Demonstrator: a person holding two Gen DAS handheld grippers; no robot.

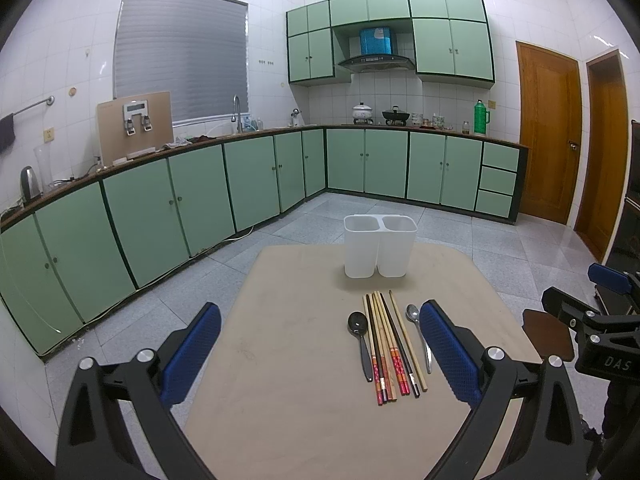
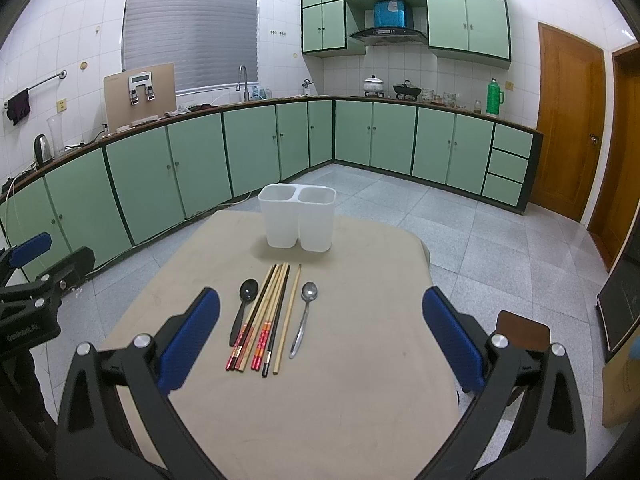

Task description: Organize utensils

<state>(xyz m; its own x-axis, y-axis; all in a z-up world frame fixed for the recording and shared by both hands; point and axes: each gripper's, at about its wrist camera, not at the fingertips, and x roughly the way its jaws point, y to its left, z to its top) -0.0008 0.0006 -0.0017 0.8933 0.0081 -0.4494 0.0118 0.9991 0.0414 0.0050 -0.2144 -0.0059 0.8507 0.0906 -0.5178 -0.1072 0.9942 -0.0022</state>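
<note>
White holder (image 2: 297,220) stands beyond chopsticks (image 2: 266,316), flanked by two spoons.

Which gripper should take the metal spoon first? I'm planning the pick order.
Probably the right gripper: the metal spoon lies on the right edge of the row, inside its open jaws' span. For the left gripper that spoon lies against its right finger, beyond the chopsticks.
</note>
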